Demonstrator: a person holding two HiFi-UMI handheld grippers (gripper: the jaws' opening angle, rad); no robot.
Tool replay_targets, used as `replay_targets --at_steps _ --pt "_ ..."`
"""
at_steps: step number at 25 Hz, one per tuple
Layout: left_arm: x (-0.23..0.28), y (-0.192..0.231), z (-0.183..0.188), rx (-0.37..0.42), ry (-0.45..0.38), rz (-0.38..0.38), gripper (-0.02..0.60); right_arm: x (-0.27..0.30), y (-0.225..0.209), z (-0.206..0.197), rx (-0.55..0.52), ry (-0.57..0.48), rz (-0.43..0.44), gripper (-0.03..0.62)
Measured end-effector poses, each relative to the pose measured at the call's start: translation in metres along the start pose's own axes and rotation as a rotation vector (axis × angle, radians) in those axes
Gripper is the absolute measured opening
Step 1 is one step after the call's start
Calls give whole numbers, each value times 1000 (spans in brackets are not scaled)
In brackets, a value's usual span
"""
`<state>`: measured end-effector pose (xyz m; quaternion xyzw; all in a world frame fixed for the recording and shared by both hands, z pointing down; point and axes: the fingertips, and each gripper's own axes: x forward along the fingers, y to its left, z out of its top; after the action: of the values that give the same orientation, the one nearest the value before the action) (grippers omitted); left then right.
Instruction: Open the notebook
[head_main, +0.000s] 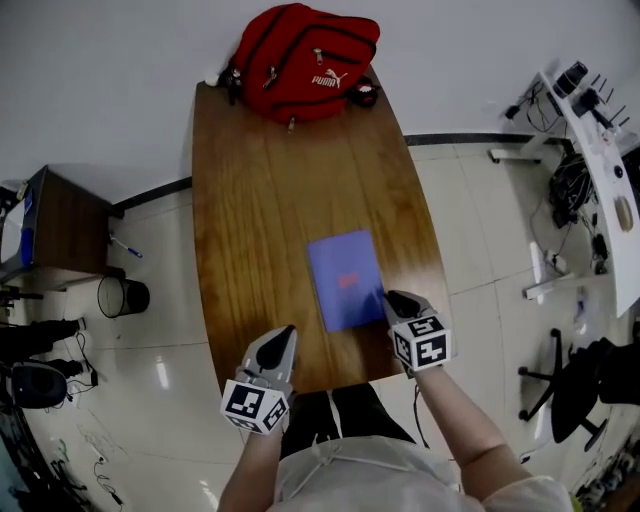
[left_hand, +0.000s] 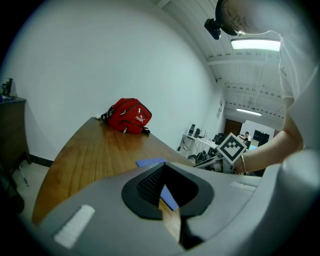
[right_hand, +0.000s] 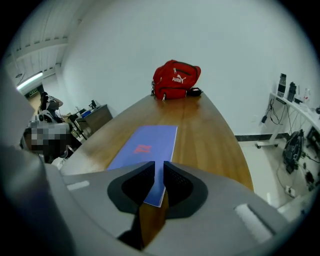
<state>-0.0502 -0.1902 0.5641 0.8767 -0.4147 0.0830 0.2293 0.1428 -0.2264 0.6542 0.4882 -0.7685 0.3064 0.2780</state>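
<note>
A closed blue notebook with a red mark on its cover lies flat on the wooden table, towards the near right. My right gripper is at the notebook's right edge, near its front corner. In the right gripper view the notebook runs away from the jaws, and that gripper is shut to a thin slit with nothing in it. My left gripper hovers over bare wood left of the notebook's near edge. It is shut and empty, with the notebook just beyond its tips.
A red bag sits at the table's far end against the wall. On the floor to the left are a dark cabinet and a black waste bin. To the right are a white desk and an office chair.
</note>
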Motion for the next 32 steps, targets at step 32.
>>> replay_targets --at_steps 32 --pt "15 11 -6 -68 11 -21 6 -3 8 13 35 33 -14 9"
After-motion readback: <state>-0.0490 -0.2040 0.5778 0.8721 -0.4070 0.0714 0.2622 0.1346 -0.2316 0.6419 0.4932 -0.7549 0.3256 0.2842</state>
